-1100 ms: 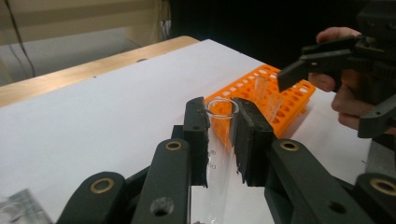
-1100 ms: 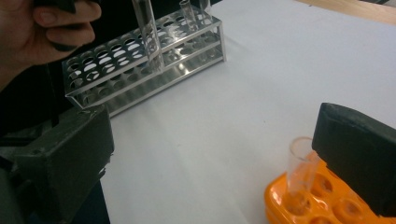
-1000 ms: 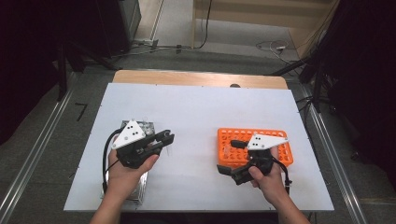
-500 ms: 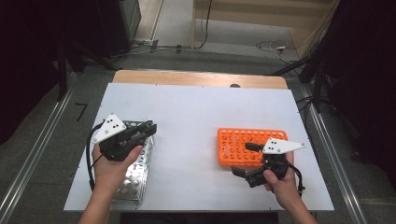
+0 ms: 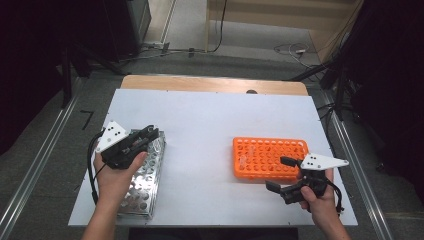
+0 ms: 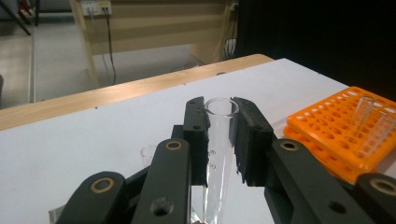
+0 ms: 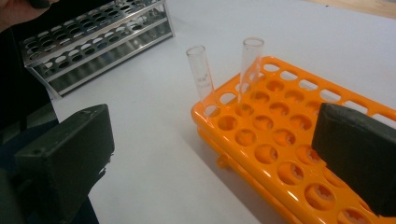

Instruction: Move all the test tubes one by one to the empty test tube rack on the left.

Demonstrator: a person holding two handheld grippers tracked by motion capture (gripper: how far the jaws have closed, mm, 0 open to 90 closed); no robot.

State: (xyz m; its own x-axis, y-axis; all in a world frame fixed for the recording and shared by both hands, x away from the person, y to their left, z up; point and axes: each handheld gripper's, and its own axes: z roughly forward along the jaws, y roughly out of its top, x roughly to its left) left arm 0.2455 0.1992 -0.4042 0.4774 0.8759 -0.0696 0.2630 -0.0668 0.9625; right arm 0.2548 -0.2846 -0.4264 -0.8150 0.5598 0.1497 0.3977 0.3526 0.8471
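Along the left edge of the white table [image 5: 210, 125] the metal rack [image 5: 145, 185] lies lengthwise, its near end close to the front edge; the orange rack [image 5: 270, 157] sits toward the right side, near that edge, and a broad bare stretch of tabletop lies between the two and behind them up to the wooden strip at the back. The left claw [image 6: 219, 135], over the far end of the metal rack, is clamped on a test tube [image 6: 218, 154]: clear glass, open rim up between the black pads, faint printed marks on its wall. The right claw [image 7: 215, 154] stands wide apart at the orange rack's near corner, holding nothing; two clear tubes [image 7: 201, 72] stand tilted in that rack's corner holes.
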